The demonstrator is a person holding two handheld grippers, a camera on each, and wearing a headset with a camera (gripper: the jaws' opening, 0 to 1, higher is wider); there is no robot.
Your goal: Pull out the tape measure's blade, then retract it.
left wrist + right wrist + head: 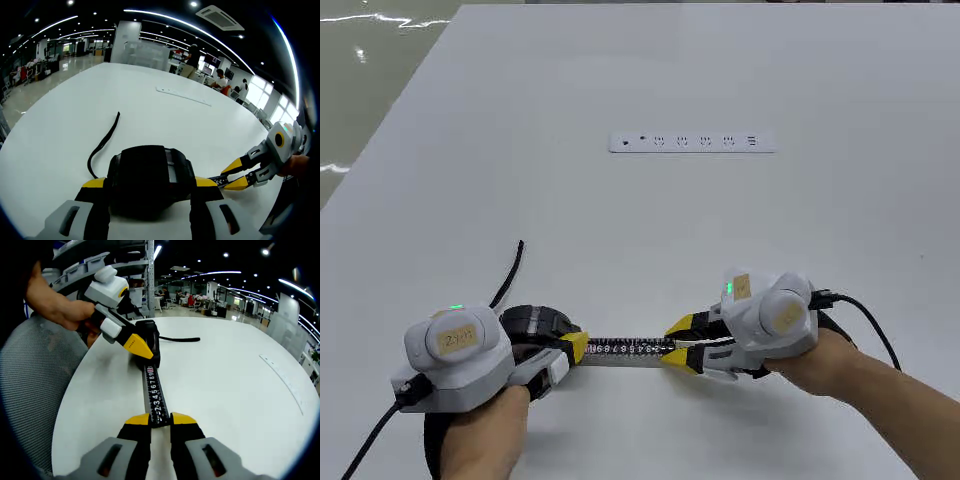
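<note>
Left hand-held gripper (150, 183) is clamped on the tape measure (147, 170); its blade (154, 390) is pinched by the right hand-held gripper (160, 418).

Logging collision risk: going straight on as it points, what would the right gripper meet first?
Probably the tape measure's case at the blade's far end, held by the left gripper.

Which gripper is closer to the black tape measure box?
Left. The left gripper has its jaws clamped around the black case; the right gripper is apart from it, pinching the far end of the pulled-out blade.
</note>
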